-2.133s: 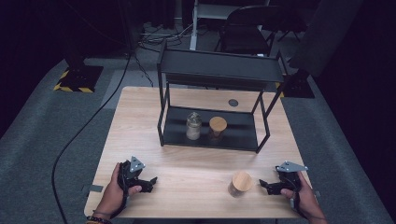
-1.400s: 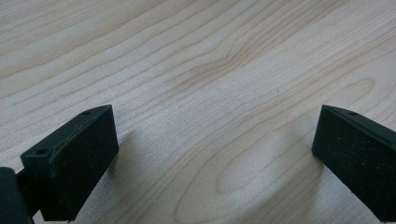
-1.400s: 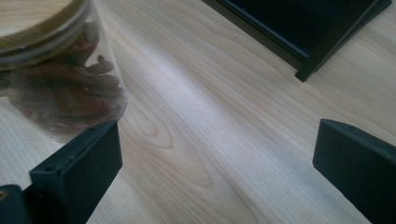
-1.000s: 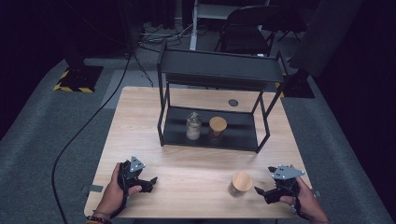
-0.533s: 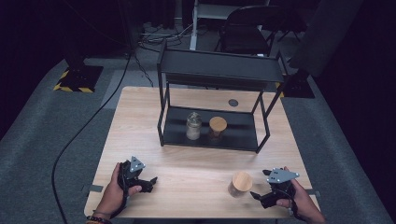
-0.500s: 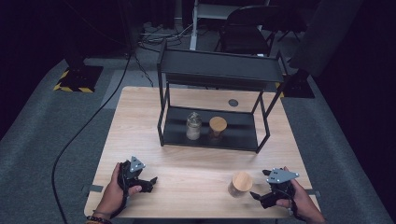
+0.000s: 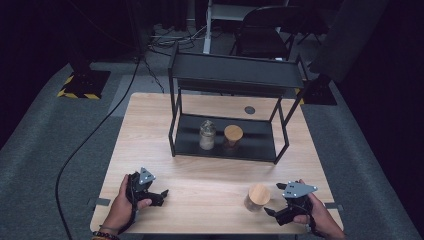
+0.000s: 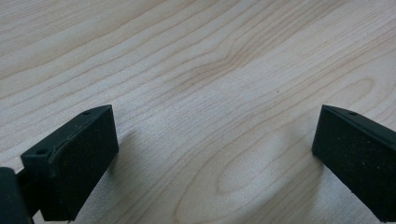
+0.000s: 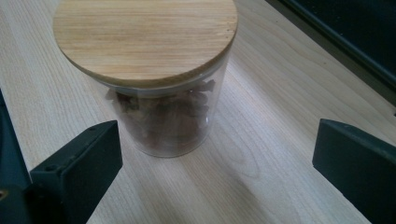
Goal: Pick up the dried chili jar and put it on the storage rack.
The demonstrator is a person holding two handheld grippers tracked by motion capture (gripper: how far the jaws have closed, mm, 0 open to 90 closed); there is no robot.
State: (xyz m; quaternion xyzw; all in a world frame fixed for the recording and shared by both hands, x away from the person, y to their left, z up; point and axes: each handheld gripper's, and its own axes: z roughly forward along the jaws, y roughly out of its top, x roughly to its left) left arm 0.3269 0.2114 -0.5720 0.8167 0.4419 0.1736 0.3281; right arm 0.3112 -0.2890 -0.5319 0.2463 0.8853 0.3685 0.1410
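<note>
I see a light wooden table (image 7: 200,120) carrying a black two-tier metal shelf (image 7: 235,75) toward its far side. A wood-lidded glass jar (image 7: 258,197) stands directly on the tabletop near my edge, and a small dark disc (image 7: 249,110) lies behind the shelf.

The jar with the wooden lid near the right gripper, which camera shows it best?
The right gripper view: the jar sits close, its wooden lid and brown contents clear through the glass, ahead of the open right gripper. The high view shows it small, lid mostly. The left gripper view looks at bare table.
</note>
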